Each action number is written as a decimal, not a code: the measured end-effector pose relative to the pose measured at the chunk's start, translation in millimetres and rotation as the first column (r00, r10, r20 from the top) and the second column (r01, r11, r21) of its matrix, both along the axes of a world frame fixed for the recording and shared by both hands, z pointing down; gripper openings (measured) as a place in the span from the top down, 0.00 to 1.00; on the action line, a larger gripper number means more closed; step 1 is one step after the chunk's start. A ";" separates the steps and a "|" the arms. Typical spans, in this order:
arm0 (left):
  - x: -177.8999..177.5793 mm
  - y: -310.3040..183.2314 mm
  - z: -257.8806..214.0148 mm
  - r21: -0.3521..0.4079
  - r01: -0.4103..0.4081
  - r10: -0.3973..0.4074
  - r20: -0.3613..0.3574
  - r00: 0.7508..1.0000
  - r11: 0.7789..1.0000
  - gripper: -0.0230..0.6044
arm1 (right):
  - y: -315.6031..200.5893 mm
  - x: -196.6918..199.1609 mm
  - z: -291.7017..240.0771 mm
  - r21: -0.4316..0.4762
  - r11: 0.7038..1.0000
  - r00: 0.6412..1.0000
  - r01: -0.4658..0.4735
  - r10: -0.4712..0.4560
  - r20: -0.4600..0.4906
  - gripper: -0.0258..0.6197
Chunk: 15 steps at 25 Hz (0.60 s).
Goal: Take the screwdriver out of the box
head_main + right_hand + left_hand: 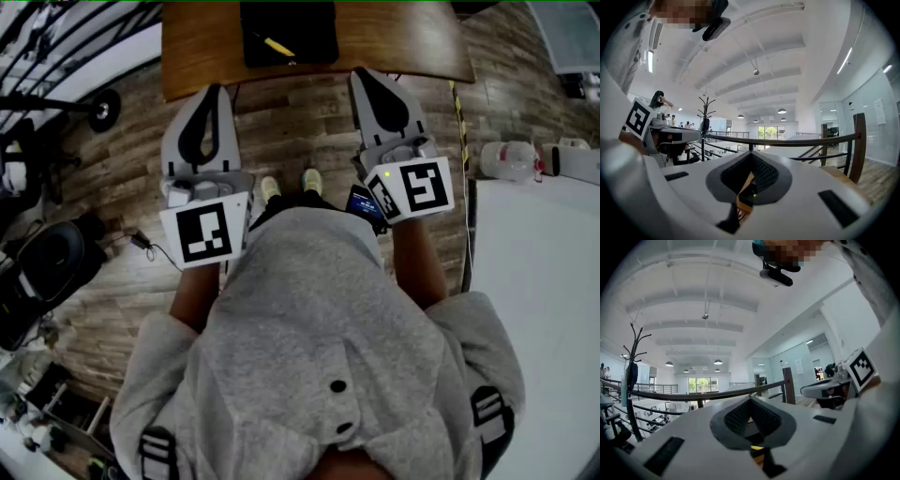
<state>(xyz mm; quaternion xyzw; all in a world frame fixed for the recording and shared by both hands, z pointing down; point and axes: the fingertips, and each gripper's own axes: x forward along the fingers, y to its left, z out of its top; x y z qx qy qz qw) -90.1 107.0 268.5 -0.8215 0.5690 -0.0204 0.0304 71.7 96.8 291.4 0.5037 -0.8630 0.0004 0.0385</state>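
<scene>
Arms level: left gripper and right gripper point twelve o'clock toward the box, jaws closed, empty.

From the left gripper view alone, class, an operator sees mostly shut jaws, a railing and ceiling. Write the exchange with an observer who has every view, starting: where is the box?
Observer: In the head view, a black box sits on a wooden table ahead of the person.
Operator: Is the screwdriver inside?
Observer: Yes, a yellow-handled screwdriver lies in the box.
Operator: Are my right gripper's jaws open?
Observer: No, the right gripper has its jaws together, with nothing between them.
</scene>
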 end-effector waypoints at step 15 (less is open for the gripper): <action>-68.2 15.9 -1.6 0.008 -0.012 0.012 -0.043 0.999 1.000 0.94 | 18.0 -62.2 -3.2 0.003 1.000 0.998 -0.017 0.017 0.056 0.93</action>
